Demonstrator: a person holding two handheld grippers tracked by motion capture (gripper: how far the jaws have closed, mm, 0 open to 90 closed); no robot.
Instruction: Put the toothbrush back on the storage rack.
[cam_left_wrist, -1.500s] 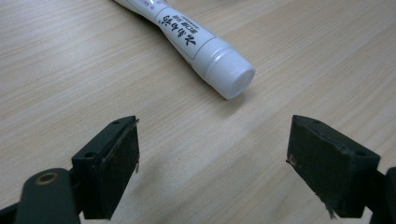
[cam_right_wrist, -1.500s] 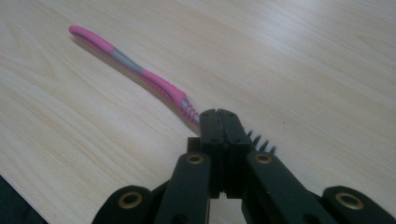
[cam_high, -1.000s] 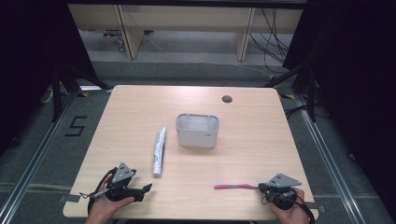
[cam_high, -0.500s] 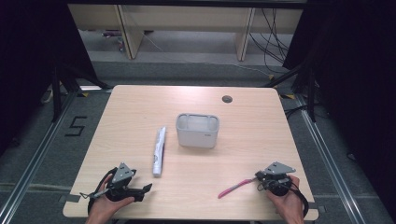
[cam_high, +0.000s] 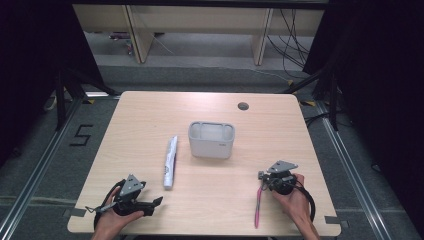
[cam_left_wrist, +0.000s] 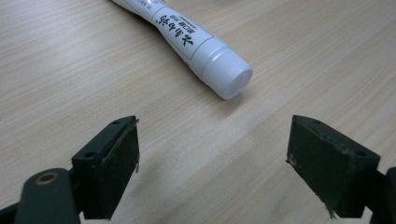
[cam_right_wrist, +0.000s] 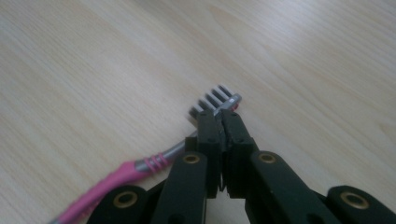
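Right gripper (cam_right_wrist: 221, 116): fingers pinched the toothbrush (cam_right_wrist: 140, 169) neck, near the bench's (cam_high: 150, 115) front right corner.
Left gripper (cam_left_wrist: 212, 163): fingers spread, empty, facing the tube (cam_left_wrist: 196, 46).

I see a pink toothbrush (cam_right_wrist: 140, 169) with black-and-white bristles, a white tube (cam_left_wrist: 196, 44) printed with black lettering, a pale grey bin (cam_high: 211, 139), black grippers with grey plates, and a light woodgrain table (cam_high: 150, 115).
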